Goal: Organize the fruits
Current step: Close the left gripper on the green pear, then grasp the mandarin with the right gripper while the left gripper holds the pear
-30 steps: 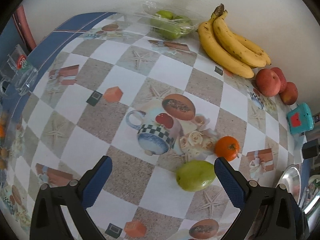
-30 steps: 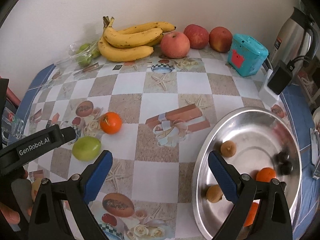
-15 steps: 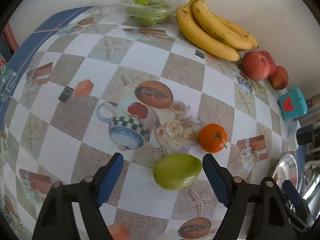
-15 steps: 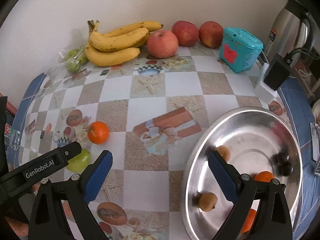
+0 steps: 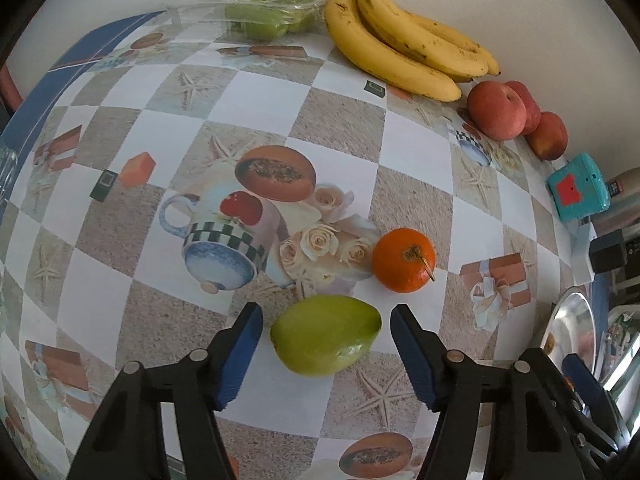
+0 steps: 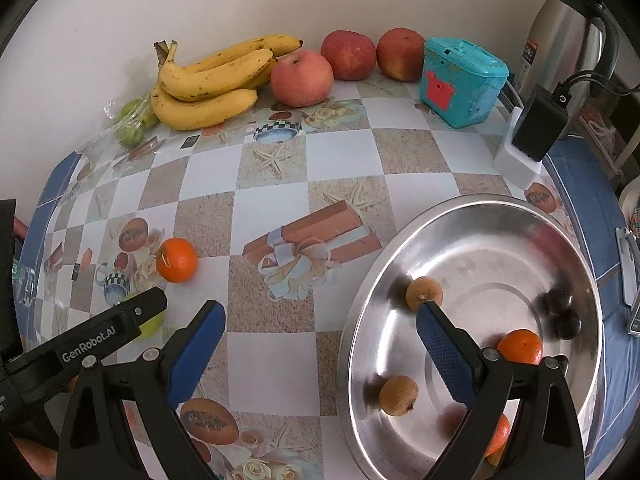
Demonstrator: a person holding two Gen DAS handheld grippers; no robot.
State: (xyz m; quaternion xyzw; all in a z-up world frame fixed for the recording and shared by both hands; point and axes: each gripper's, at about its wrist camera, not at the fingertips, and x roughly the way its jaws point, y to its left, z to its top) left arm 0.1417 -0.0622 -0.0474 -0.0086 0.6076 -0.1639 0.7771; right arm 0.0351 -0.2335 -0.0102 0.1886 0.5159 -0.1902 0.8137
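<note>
A green mango [image 5: 326,334] lies on the patterned tablecloth between the blue pads of my open left gripper [image 5: 326,318], which do not touch it. An orange mandarin [image 5: 403,261] sits just beyond it to the right, also in the right wrist view [image 6: 176,260]. My right gripper [image 6: 320,320] is open and empty over the left rim of a steel bowl [image 6: 520,216] that holds two brown fruits [image 6: 424,293], mandarins [image 6: 519,346] and dark fruits [image 6: 560,312]. The left gripper's arm [image 6: 80,340] hides most of the mango there.
Bananas [image 6: 208,80], three red apples [image 6: 302,78] and a bag of green fruits [image 5: 264,16] line the back wall. A teal box [image 6: 460,80], a kettle [image 6: 568,36] and a black charger [image 6: 536,124] stand at the back right.
My left gripper has moved forward and its pads now stand on either side of the green mango. The right gripper has shifted slightly; fruits in the bowl rolled a little.
</note>
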